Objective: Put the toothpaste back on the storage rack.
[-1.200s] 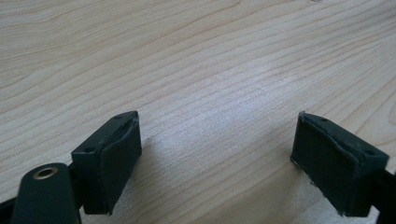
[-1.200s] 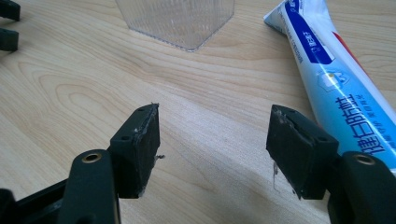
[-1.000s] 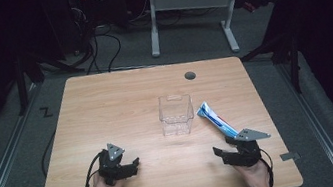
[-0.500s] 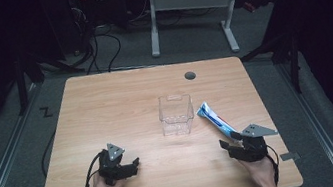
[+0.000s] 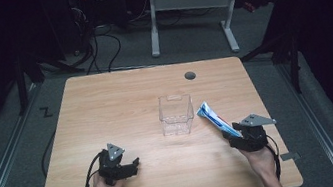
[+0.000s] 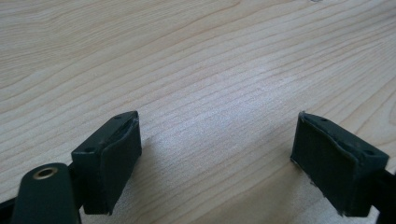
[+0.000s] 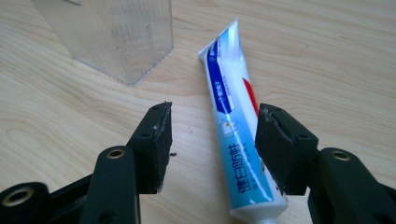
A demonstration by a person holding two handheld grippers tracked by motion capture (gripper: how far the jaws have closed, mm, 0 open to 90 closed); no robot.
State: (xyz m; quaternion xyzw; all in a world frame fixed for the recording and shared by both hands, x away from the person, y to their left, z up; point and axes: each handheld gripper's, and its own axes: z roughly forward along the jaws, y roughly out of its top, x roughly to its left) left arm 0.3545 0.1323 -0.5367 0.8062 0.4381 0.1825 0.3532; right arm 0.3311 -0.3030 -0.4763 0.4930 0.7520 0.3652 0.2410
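While the wooden table (image 5: pixel 120 101) is bearing a clear plastic box (image 5: pixel 176 115) at its middle, we are keeping our left gripper (image 6: pixel 217 154) spread over bare wood and our right gripper (image 7: pixel 212 140) spread astride the toothpaste tube (image 7: pixel 231 126), lying flat just right of the box.

Overhead view, two close gripper-mounted views

A pale wood-grain worktop (image 7: pixel 327 56) with a smooth satin sheen is shown; a glossy plastic toothpaste tube (image 7: pixel 233 121), a clear ribbed plastic box (image 7: pixel 116 32) and matt black tool pads (image 7: pixel 156 140) are seen.
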